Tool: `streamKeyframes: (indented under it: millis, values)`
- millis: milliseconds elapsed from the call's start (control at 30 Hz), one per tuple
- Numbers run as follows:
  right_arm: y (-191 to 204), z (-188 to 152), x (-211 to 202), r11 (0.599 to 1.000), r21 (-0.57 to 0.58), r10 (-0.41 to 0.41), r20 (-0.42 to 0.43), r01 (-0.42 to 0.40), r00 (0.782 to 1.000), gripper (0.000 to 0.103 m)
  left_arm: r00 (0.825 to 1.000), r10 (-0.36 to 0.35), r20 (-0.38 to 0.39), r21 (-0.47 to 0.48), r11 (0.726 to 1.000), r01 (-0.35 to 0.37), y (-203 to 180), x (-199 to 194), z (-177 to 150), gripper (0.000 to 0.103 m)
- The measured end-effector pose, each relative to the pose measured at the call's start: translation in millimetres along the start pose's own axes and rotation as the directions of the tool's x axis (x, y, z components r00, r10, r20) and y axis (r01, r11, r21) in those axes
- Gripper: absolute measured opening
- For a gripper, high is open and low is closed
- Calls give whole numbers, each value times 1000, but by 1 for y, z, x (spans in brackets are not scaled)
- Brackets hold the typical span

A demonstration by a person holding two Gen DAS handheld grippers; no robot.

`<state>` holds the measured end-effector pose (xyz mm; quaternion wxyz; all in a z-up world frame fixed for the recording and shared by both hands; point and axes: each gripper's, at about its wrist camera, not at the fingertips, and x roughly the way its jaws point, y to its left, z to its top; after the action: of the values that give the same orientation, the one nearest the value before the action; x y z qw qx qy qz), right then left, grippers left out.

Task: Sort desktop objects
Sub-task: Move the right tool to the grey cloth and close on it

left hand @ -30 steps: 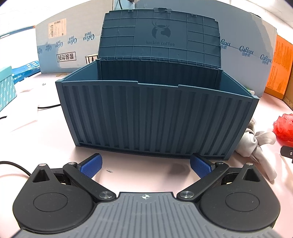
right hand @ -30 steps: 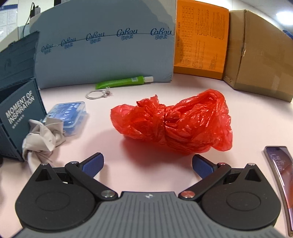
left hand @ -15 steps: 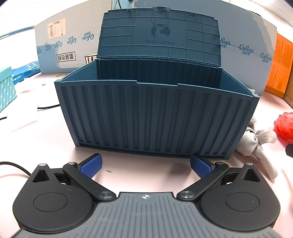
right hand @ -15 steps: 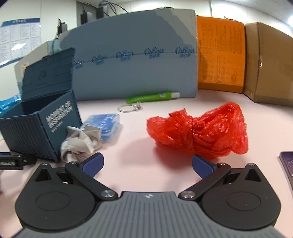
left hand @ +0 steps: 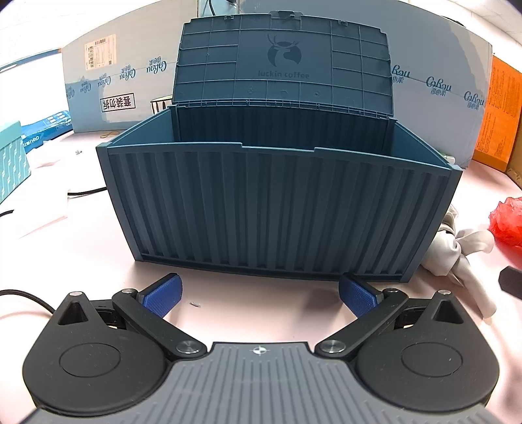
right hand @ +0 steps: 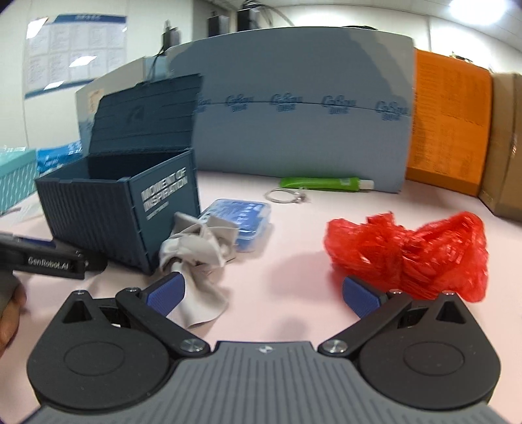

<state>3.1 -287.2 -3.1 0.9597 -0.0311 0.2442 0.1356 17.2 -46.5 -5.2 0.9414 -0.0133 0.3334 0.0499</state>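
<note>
While lid's up, ribbed blue box (left hand: 280, 208) — empty-looking.

pink tabletop (right hand: 293, 261) — white wall (right hand: 156, 42) | wall chart (right hand: 71, 52) — ceiling light (right hand: 476, 13)

Black linkages; blue ribbed pads (left hand: 162, 295); grey housing

Left tongs (left hand: 259, 295), right tongs (right hand: 263, 293) agape
</note>
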Motion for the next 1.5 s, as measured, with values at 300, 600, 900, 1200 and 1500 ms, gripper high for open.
streamKeyframes:
  millis: [300, 600, 900, 1200, 1500]
  values:
    - [20, 1, 4, 995, -100, 4, -7, -5, 1000, 103, 1000, 10, 5, 10, 1000, -10, -2, 0, 0, 103]
    - [31, 3, 12, 990, -137, 12, -35, -17, 999, 103, 1000, 8, 7, 8, 1000, -8, -2, 0, 0, 103]
    - [23, 9, 19, 998, -61, -35, -44, 33, 998, 103, 1000, 10, 10, 8, 1000, -10, -3, -1, 0, 103]
    - [28, 12, 25, 996, -66, -59, -48, 56, 997, 103, 1000, 6, 12, 8, 1000, -6, -3, -1, -1, 103]
    - [22, 15, 31, 999, -25, -47, -54, 46, 997, 103, 1000, 0, 16, 5, 1000, 0, -2, -2, -1, 103]
